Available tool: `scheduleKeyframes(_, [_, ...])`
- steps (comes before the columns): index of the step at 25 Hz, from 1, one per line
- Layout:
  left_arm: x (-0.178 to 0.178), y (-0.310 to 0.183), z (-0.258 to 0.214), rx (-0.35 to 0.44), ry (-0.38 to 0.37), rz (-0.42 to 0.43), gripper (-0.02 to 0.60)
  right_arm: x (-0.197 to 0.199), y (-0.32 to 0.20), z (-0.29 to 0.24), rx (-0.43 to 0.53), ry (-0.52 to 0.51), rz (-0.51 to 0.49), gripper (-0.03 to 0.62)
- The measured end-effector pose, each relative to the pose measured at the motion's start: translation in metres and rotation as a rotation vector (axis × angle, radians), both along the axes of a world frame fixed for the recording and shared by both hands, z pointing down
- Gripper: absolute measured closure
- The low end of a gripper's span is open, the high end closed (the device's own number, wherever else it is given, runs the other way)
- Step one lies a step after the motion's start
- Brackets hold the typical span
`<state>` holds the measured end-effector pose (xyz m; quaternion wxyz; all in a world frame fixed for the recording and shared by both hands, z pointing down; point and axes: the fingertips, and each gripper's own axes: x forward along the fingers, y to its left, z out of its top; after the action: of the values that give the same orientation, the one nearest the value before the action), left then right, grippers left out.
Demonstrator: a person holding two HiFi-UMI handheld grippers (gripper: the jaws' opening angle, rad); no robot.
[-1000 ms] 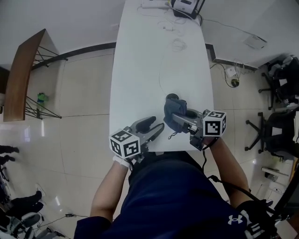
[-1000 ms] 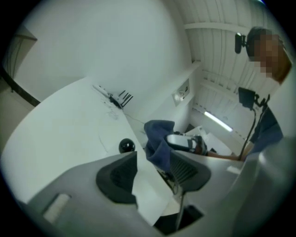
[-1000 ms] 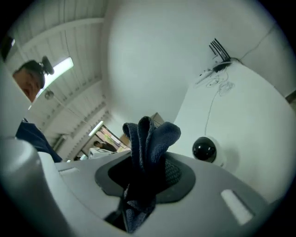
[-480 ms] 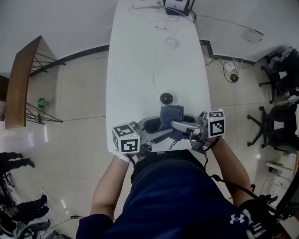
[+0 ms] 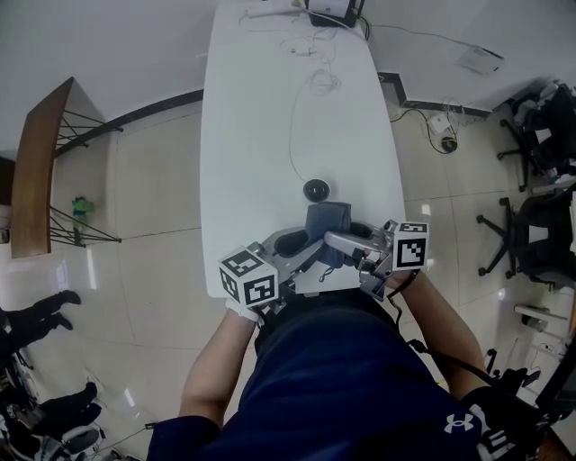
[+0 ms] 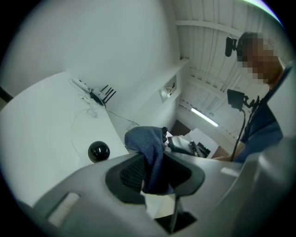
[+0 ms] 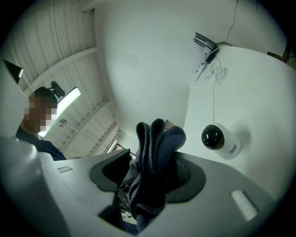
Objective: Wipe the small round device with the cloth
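The small round device, a white base with a black dome, sits on the white table just beyond both grippers; it also shows in both gripper views. A folded dark blue cloth stands between the two grippers near the table's front edge. My left gripper has just been closing and is shut on the cloth. My right gripper has just been opening; the cloth leans on one pad with a gap at the other.
A thin cable runs from the device to a power strip and a box at the table's far end. A wooden side table stands to the left, office chairs to the right.
The right gripper drew the cloth back off the device toward the front edge. The left gripper came in from the left and shut on the cloth. The right jaws spread apart.
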<state>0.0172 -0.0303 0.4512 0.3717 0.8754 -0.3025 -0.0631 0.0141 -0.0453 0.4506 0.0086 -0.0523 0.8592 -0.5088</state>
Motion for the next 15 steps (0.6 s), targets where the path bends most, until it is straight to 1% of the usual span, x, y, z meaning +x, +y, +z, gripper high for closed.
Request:
scheduleKeyframes(3, [-0.002, -0.003, -0.004, 0.023, -0.029, -0.027, 0.485, 0.005, -0.004, 0.003, 0.007, 0.019, 0.066, 0.353])
scheduleKeyframes(5, [-0.013, -0.013, -0.005, 0.033, -0.04, -0.063, 0.488, 0.014, -0.011, 0.007, 0.005, 0.041, 0.132, 0.353])
scheduleKeyframes(6, [-0.019, -0.02, -0.003, 0.031, -0.062, -0.083, 0.488, 0.021, -0.016, 0.01, 0.003, 0.056, 0.171, 0.353])
scheduleKeyframes(7, [-0.025, -0.028, 0.003, 0.025, -0.109, -0.096, 0.488, 0.029, -0.021, 0.013, 0.001, 0.072, 0.21, 0.353])
scheduleKeyframes(8, [-0.028, -0.036, 0.01, 0.02, -0.179, -0.094, 0.488, 0.037, -0.025, 0.016, -0.001, 0.086, 0.243, 0.353])
scheduleKeyframes(10, [-0.026, -0.051, 0.026, 0.035, -0.336, -0.045, 0.488, 0.052, -0.03, 0.022, -0.009, 0.106, 0.292, 0.365])
scheduleKeyframes(11, [-0.022, -0.057, 0.032, 0.047, -0.4, -0.015, 0.486, 0.059, -0.031, 0.024, -0.013, 0.114, 0.308, 0.372])
scheduleKeyframes(12, [-0.021, -0.064, 0.037, 0.053, -0.448, 0.003, 0.486, 0.064, -0.031, 0.026, -0.019, 0.118, 0.322, 0.376])
scheduleKeyframes(13, [-0.022, -0.07, 0.041, 0.046, -0.476, 0.004, 0.486, 0.068, -0.03, 0.027, -0.025, 0.119, 0.335, 0.381])
scheduleKeyframes(14, [-0.026, -0.075, 0.044, 0.025, -0.473, -0.012, 0.486, 0.071, -0.029, 0.027, -0.031, 0.119, 0.344, 0.384])
scheduleKeyframes(15, [-0.031, -0.079, 0.046, -0.008, -0.439, -0.04, 0.486, 0.074, -0.028, 0.028, -0.037, 0.117, 0.353, 0.385])
